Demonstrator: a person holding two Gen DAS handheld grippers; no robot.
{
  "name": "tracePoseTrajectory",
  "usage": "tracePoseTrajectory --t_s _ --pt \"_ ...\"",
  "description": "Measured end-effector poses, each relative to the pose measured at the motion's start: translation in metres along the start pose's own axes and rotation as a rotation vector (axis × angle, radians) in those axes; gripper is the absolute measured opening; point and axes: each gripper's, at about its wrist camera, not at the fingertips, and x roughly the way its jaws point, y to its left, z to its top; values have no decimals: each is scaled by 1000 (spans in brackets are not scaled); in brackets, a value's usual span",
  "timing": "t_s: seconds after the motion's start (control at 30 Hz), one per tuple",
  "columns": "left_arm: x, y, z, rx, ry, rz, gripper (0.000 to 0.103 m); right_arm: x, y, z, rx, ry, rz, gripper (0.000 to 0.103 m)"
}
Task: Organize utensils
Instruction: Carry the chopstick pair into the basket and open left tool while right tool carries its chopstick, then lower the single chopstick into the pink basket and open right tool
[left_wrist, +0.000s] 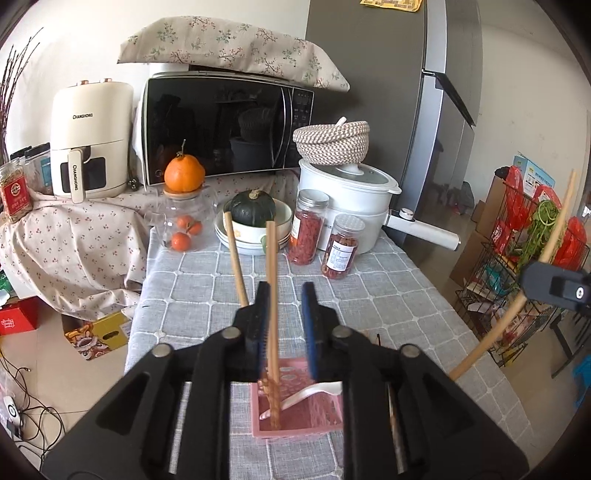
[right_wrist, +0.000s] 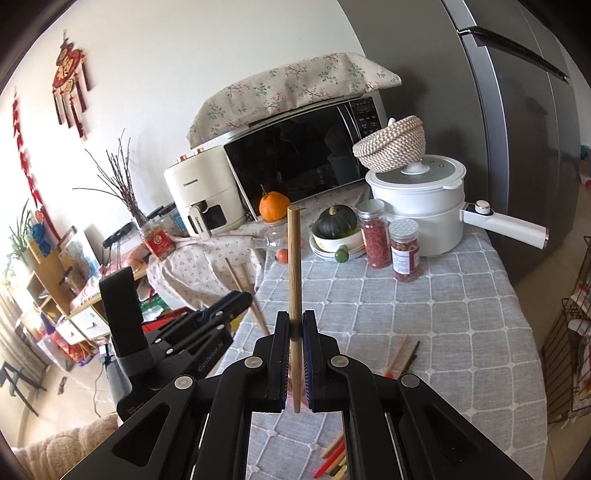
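Note:
My left gripper (left_wrist: 286, 295) is open above a pink utensil holder (left_wrist: 295, 410) on the grey checked tablecloth. Two wooden chopsticks (left_wrist: 271, 295) stand in the holder between and beside its fingers, with a white spoon (left_wrist: 310, 393) lying inside. My right gripper (right_wrist: 295, 325) is shut on a single wooden chopstick (right_wrist: 294, 258) held upright; that chopstick also shows at the right of the left wrist view (left_wrist: 554, 236). More chopsticks (right_wrist: 402, 354) lie on the table to the right, and several coloured ones (right_wrist: 334, 458) near the front edge.
At the table's back stand two jars of dried goods (left_wrist: 306, 232), a white electric pot (left_wrist: 347, 199) with a woven basket on top, bowls holding a green squash (left_wrist: 253, 210), and a glass jar with oranges (left_wrist: 183, 229). A microwave (left_wrist: 221, 125) and a wire rack (left_wrist: 517, 258) flank the table.

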Motion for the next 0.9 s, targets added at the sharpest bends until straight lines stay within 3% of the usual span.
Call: tracePoseTrajectory --t_s 0.13,0.2,0.27,0.57,0.9 --pt "-13 -1 2 32 -2 25 42 4 7 4 -6 -12 18 7" --pt "-18 4 2 28 12 53 57 5 11 7 -8 -32 24 7" --pt "-20 12 0 14 44 92 62 6 15 10 -12 -57 27 7" --pt "-16 44 -25 -20 193 136 67 30 30 12 -44 -107 9 7" --pt "-8 53 -34 -61 275 123 67 86 40 -10 -110 6 -74 7"
